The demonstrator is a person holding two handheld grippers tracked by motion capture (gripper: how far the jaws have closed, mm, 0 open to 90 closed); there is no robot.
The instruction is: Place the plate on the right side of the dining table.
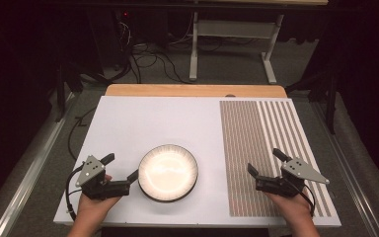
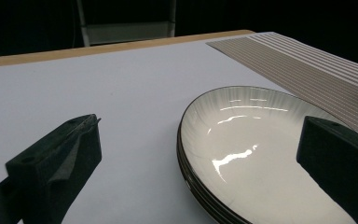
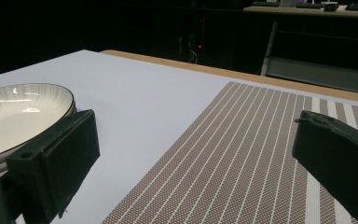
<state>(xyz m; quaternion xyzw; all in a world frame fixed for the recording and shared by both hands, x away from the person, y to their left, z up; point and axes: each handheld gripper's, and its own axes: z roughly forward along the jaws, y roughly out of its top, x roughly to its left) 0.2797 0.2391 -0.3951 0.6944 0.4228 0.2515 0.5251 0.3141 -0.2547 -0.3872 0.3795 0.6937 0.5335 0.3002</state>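
While the left tongs [image 1: 124,170] are hanging released, their jaws straddling the near-left rim of the stacked plates [image 1: 168,172] as if lining up a grasp, the right tongs [image 1: 266,164] are waiting spread wide, holding nothing, over the striped placemat [image 1: 261,148] on the counter [image 1: 143,123].

Dark room; grey carpeted floor [image 1: 227,69], tangled cables [image 1: 148,59], and what looks like a white desk frame [image 1: 234,37] behind.
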